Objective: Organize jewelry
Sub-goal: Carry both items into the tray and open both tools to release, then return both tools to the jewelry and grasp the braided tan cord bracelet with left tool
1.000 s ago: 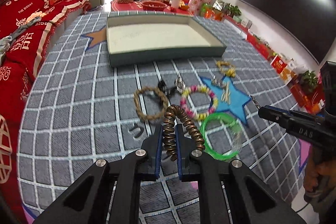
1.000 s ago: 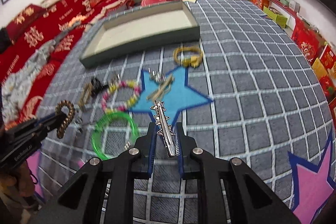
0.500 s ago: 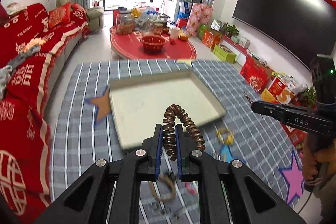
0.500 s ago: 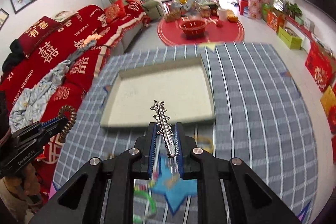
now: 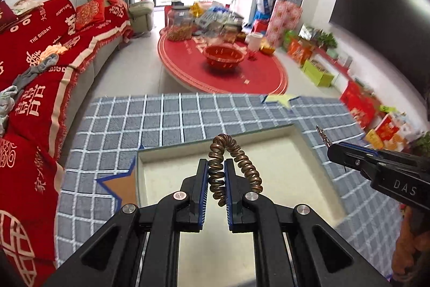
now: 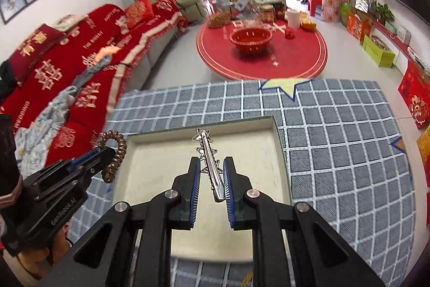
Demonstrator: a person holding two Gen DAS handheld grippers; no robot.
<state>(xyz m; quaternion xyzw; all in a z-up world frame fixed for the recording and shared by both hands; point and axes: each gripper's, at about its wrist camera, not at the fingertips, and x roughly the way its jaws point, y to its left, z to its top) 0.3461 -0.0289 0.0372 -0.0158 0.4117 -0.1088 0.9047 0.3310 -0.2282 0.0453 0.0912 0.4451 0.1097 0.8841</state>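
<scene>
My left gripper [image 5: 216,166] is shut on a bronze spiral hair tie [image 5: 236,155], whose loop arches above the pads. It hangs over the shallow cream-lined tray [image 5: 282,174] on the grey checked cloth. My right gripper [image 6: 211,166] is shut on a silver hair clip with small stars [image 6: 208,152], also above the tray [image 6: 161,152]. In the left wrist view the right gripper [image 5: 332,148] comes in from the right with the clip's tip [image 5: 322,135] showing. The right wrist view has the left gripper [image 6: 107,152] with the hair tie [image 6: 115,152] at the tray's left wall.
The grey checked cloth [image 6: 336,139] with star patches covers the table around the tray. Beyond its far edge stand a round red table [image 6: 268,50] with a red basket and jars, a red-covered sofa [image 6: 80,58] on the left, and gift boxes at the right.
Both grippers have travelled forward from above the loose jewelry to above the tray, each keeping its piece. The bracelets on the cloth have dropped out of sight below.
</scene>
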